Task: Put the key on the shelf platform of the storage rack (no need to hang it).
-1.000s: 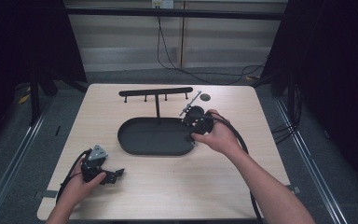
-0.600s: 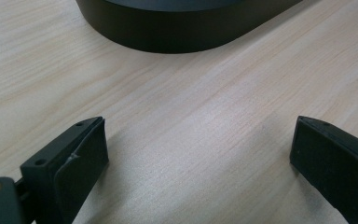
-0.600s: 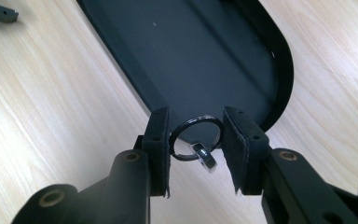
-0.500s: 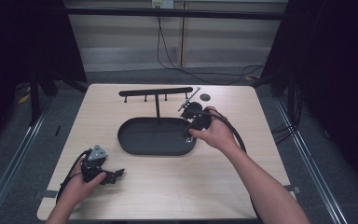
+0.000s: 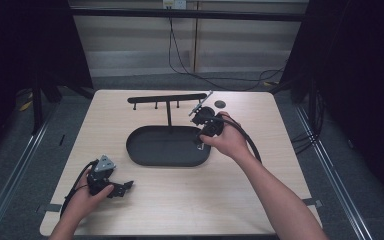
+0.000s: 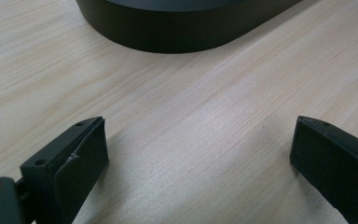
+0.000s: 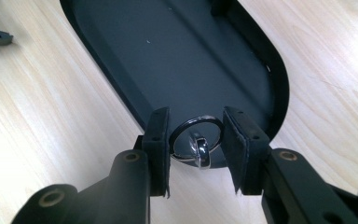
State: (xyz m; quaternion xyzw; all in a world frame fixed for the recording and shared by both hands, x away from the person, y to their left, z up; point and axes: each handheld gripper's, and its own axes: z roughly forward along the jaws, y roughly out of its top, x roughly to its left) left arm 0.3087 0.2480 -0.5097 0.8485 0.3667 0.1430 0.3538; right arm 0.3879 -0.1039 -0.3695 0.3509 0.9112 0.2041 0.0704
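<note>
High view: right gripper (image 5: 200, 131) over the 3 o'clock end of the black tray (image 5: 145, 155) | right gripper view: jaws closed on a metal ring (image 7: 196, 139) above the tray rim | left gripper (image 5: 122, 187) at the table's (image 5: 180, 210) 7 o'clock corner, jaws wide apart, empty, over bare wood

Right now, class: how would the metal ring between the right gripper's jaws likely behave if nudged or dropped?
The ring looks like thin polished metal, so probably stiff, light and slippery. Being round, it may roll if it lands on edge. The black tray below has a raised rim that would likely stop it.
</note>
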